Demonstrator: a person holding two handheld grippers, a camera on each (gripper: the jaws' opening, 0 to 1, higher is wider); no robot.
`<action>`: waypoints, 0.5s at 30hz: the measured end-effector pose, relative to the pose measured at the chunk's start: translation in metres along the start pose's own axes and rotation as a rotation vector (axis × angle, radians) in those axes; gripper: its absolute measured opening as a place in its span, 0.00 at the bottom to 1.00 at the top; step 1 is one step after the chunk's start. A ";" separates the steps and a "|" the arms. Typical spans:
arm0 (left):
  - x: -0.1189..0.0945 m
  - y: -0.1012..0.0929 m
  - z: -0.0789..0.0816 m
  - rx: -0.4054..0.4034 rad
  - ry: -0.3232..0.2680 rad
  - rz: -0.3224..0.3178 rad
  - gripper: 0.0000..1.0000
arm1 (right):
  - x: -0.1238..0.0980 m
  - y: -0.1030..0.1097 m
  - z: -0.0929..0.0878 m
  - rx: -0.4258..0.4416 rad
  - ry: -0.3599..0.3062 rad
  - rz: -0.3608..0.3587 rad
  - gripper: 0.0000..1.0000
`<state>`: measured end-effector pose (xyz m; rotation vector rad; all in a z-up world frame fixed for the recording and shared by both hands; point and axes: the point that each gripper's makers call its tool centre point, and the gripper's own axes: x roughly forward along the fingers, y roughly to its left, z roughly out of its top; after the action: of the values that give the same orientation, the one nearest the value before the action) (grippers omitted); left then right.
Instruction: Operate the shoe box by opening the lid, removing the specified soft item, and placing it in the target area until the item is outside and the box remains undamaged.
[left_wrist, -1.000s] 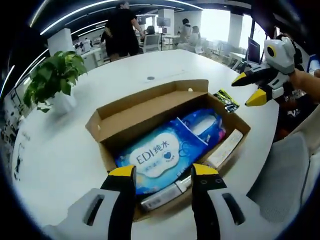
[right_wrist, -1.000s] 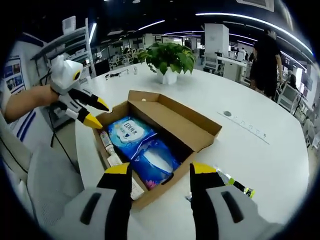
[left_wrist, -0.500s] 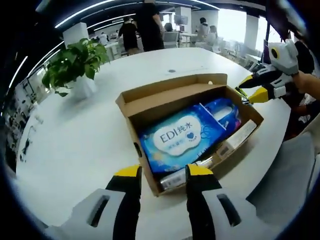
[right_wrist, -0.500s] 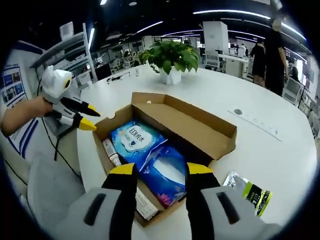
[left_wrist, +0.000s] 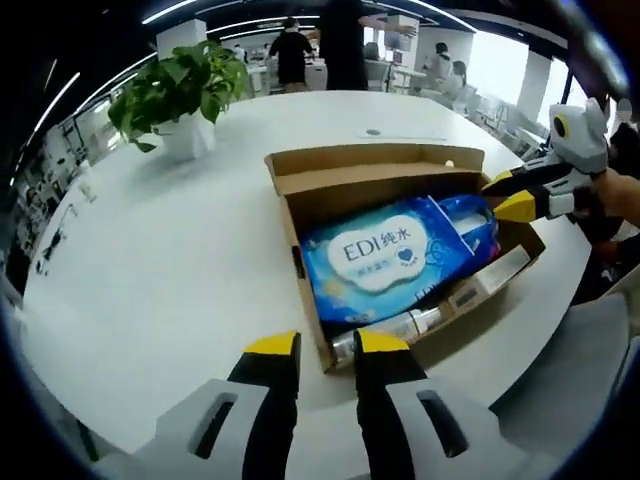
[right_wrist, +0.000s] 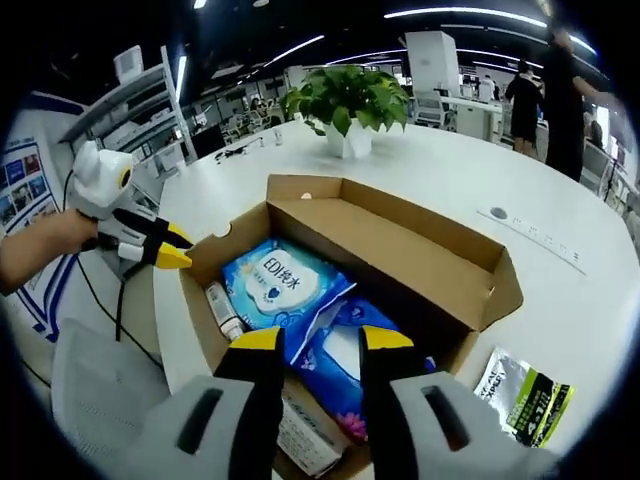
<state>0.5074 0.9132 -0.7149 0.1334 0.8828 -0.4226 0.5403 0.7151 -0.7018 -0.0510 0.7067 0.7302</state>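
Left gripper view showed the left gripper (left_wrist: 327, 345) with its jaws narrowed to a slim gap, holding nothing, just short of the near corner of the box (left_wrist: 310, 300); a second before they had stood wider apart and over the box's near edge. The right gripper (right_wrist: 315, 340) had likewise drawn its jaws closer and moved in over the box, above the floral pack (right_wrist: 345, 375). Inside the box lay the wipes pack (left_wrist: 385, 255), a tube (left_wrist: 395, 328) along the near wall and a carton (left_wrist: 490, 278). The lid was already open, so the soft item remained inside, and a grasp seemed imminent. Beyond the box stood a potted plant (left_wrist: 185, 95); beside it lay a sachet (right_wrist: 525, 390).
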 end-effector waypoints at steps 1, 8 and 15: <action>0.000 0.000 0.000 -0.008 -0.002 0.000 0.14 | 0.002 0.000 0.000 0.002 0.003 -0.001 0.24; 0.001 0.004 -0.001 -0.094 -0.024 0.021 0.03 | 0.022 0.002 -0.003 0.037 0.024 0.008 0.20; 0.002 0.004 -0.002 -0.136 -0.031 0.010 0.03 | 0.039 0.004 -0.004 0.092 0.036 0.023 0.17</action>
<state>0.5089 0.9167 -0.7177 0.0066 0.8772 -0.3529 0.5562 0.7400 -0.7285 0.0278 0.7756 0.7198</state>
